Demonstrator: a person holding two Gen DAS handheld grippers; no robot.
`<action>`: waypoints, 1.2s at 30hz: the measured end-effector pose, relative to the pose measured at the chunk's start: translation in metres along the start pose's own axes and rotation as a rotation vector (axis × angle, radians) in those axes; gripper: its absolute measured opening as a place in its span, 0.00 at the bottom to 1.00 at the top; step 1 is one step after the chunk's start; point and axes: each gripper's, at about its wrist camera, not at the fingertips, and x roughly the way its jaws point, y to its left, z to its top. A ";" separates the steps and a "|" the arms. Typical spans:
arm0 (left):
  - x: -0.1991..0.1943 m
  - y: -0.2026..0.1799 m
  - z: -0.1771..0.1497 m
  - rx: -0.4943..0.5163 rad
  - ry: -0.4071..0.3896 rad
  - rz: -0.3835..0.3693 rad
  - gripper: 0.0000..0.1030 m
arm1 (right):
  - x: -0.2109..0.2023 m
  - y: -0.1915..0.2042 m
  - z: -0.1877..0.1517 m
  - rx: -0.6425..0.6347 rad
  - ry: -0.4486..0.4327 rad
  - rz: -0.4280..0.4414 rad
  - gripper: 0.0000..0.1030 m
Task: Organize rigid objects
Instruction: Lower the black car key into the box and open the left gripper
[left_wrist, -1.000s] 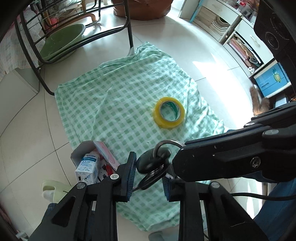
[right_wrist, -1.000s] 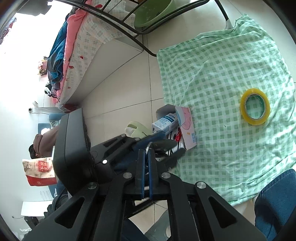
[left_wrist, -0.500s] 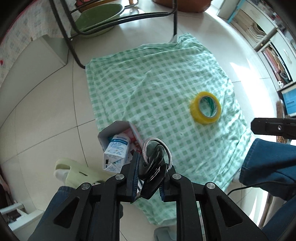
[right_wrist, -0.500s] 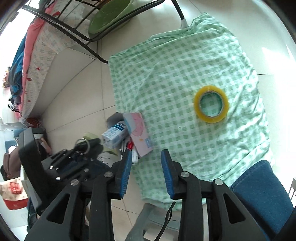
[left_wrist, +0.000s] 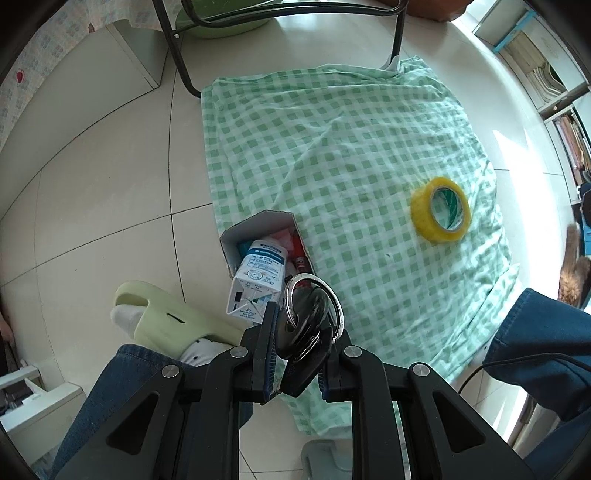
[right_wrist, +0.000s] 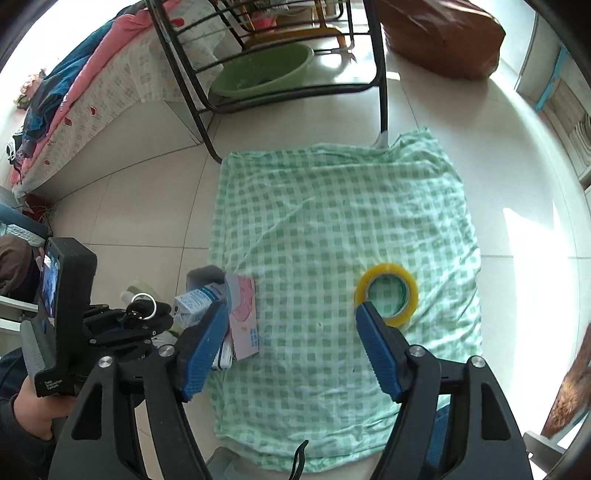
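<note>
1. The box (left_wrist: 258, 229) at the cloth's (left_wrist: 351, 147) near-left edge already holds a carton (left_wrist: 258, 280) and small items.
2. The left gripper (left_wrist: 297, 354), clamped on a bunch of keys (left_wrist: 308, 325), hangs just near of the box; the keys are not yet in.
3. The right gripper (right_wrist: 291, 343), its jaws just widened and empty, faces the tape roll (right_wrist: 387, 293), a glossy yellow ring lying flat on the cloth's right.

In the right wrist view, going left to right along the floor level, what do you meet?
Left gripper holding the key bunch → small open box with the carton → checked cloth → yellow tape roll.
</note>
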 end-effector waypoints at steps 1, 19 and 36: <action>0.001 0.000 0.001 -0.001 0.005 -0.001 0.14 | -0.002 0.003 0.002 -0.018 -0.019 -0.013 0.73; 0.023 0.007 0.006 -0.086 0.077 -0.041 0.19 | -0.004 0.016 -0.001 -0.085 -0.035 -0.033 0.74; 0.007 0.004 0.006 -0.100 0.001 0.060 0.50 | -0.008 0.023 -0.001 -0.143 -0.086 -0.089 0.76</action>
